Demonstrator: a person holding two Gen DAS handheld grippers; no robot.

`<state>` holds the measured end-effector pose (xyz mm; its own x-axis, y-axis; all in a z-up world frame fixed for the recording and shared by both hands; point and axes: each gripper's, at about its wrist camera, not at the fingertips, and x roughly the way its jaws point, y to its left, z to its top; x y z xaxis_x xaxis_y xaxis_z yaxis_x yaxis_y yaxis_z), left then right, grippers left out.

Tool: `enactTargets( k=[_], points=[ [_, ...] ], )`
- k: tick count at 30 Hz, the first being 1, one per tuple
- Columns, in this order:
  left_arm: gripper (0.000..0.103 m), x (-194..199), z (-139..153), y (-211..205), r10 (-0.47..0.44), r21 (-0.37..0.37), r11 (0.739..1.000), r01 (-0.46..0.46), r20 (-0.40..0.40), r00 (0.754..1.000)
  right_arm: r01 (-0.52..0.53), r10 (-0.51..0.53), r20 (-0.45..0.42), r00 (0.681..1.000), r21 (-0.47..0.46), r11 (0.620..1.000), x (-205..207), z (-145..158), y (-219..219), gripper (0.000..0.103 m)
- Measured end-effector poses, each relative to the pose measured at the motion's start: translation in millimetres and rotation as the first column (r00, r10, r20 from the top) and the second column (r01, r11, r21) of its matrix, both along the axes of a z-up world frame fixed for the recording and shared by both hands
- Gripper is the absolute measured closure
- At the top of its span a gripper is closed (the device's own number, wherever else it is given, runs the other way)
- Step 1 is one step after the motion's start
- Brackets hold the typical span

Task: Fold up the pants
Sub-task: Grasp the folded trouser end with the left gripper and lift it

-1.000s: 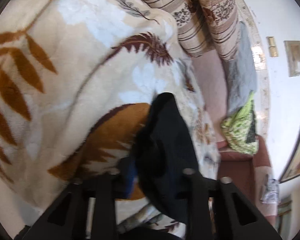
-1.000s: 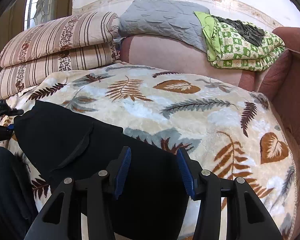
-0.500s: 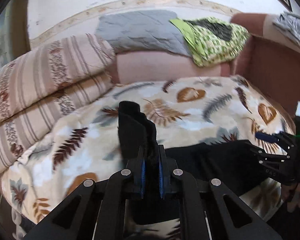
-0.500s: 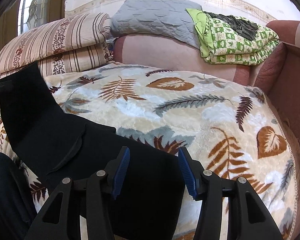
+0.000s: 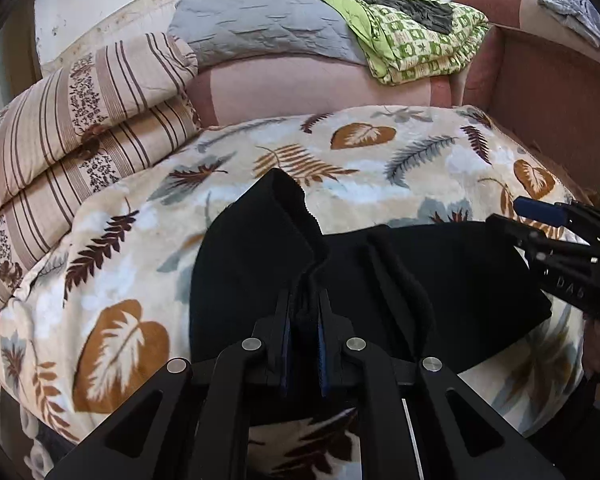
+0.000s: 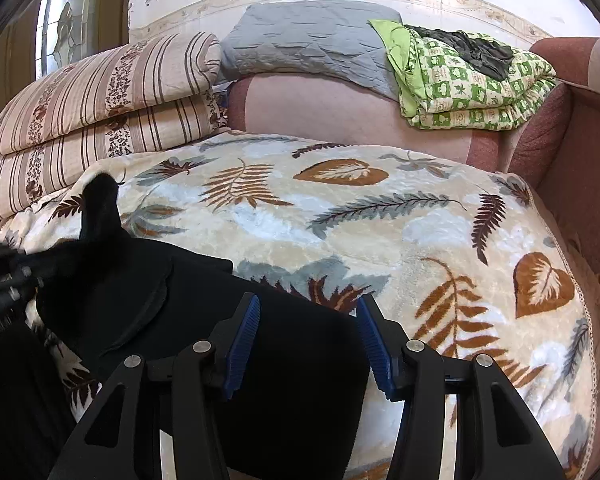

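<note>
Left wrist view: the left gripper (image 5: 304, 312) is clamped tight on a bunched fold of the black pants (image 5: 452, 276), holding that end raised off the leaf-print blanket (image 5: 380, 184) while the rest lies flat along the blanket's near edge. Right wrist view: the right gripper (image 6: 306, 336) stands about half open above the pants (image 6: 300, 360) at that near edge, its blue pads (image 6: 244, 336) gripping nothing.

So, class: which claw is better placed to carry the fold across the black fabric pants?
Left. The left claw is shut on the black fabric pants, while the right claw hangs open above them.
</note>
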<state>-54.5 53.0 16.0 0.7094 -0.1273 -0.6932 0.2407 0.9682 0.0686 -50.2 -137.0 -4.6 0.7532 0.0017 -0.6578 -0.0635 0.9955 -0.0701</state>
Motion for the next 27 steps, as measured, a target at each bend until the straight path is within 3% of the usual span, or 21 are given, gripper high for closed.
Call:
enactTargets(
  k=[6, 15, 22, 25, 27],
  points=[
    [0.095, 5, -6, -10, -0.038, -0.008, 0.999, 0.037, -0.025, 0.999, 0.029, -0.029, 0.002, 1.0, 0.052, 0.998, 0, 3, -9, 0.051],
    [0.095, 14, -11, -16, -0.103, -0.078, 0.992, 0.099, -0.06, 0.993, 0.031, -0.031, -0.002, 1.0, 0.04, 0.999, 2, 1, -8, 0.051],
    [0.095, 0, 11, 1, -0.099, -0.224, 0.969, 0.106, 0.044, 0.994, 0.044, -0.045, 0.01, 0.999, 0.055, 0.997, 2, 3, -11, 0.051],
    [0.095, -10, 24, -6, -0.142, -0.293, 0.943, 0.157, 0.072, 0.987, 0.146, -0.149, 0.021, 0.989, 0.128, 0.981, 2, 9, -39, 0.051],
    [0.095, -15, 29, -25, -0.19, -0.301, 0.931, 0.207, 0.084, 0.978, 0.269, -0.273, 0.001, 0.962, 0.188, 0.945, -1, 9, -71, 0.051]
  ],
)
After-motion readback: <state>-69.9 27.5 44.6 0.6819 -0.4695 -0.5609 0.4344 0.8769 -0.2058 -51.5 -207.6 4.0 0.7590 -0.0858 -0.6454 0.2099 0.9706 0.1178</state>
